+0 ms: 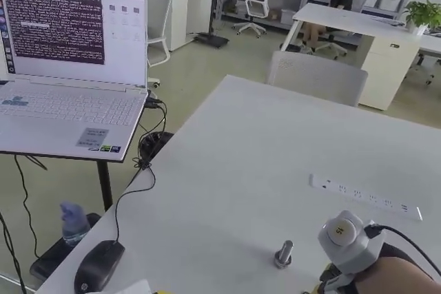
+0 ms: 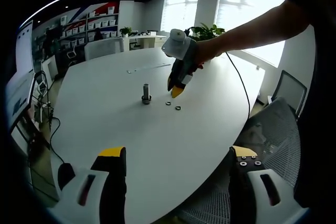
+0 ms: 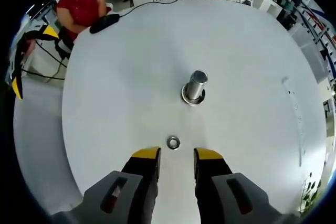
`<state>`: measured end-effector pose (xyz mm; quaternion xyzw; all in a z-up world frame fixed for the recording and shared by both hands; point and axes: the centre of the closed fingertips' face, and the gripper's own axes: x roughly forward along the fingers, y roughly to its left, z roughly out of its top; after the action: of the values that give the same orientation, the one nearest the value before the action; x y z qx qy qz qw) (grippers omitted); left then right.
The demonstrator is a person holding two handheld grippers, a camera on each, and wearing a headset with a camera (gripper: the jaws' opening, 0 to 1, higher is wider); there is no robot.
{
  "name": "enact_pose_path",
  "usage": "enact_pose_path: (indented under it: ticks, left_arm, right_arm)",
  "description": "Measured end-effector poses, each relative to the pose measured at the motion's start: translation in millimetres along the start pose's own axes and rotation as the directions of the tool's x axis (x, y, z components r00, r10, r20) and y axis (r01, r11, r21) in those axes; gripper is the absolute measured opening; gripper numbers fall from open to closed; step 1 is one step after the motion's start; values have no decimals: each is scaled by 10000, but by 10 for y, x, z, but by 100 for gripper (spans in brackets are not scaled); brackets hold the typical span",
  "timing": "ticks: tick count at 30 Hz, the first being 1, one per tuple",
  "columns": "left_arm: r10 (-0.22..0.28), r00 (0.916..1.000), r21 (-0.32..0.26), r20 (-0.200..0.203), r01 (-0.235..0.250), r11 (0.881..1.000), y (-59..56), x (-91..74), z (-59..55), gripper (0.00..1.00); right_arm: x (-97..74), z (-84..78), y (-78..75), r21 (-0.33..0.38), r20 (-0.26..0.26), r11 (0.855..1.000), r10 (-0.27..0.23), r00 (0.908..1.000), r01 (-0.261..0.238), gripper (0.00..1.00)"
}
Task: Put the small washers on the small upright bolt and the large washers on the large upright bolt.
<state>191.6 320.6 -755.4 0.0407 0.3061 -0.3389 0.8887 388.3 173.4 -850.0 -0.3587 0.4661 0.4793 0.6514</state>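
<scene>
Washers were the business in hand. One small steel washer [image 3: 173, 142] lay flat on the white desk [image 3: 121, 77], just ahead of the gap between the right tongs [image 3: 177, 157]. Their yellow-tipped jaws stood slightly apart and held nothing. Just beyond it stood the upright bolt [image 3: 195, 85], with a ring at its foot; whether that was a washer already on it or the bolt's own base could not be told.

From the left gripper view, a second washer [image 2: 178, 108] lay just beside the first. The left tongs [image 2: 178, 156] hung empty at the near edge of the desk, jaws wide apart and well away from the work.

The step looked like a pick-up. A thin ring on a smooth top would likely skid. The tips should therefore straddle it squarely, touch the desk, and close gently across its rim. Size should be matched to the bolt before threading the hole over its top.

Farther off lay a power strip [image 1: 365, 197], a mouse [image 1: 100, 263] and an open laptop [image 1: 69, 67].
</scene>
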Motion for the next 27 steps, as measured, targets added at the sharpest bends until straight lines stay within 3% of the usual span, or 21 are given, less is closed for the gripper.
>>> enact_pose_path:
  ticks: [17, 27]
  left_arm:
    - [-59, 10000, -96, 80, 59, 9999, 23, 26, 12, 80]
    - [-92, 9998, -171, 147, 95, 9998, 19, 38, 17, 83]
  right_arm:
    - [174, -16, -55, 54, -102, 10000, -80, 9999, 80, 27]
    - [243, -37, -2, 75, -209, 10000, -1, 9998, 3, 27]
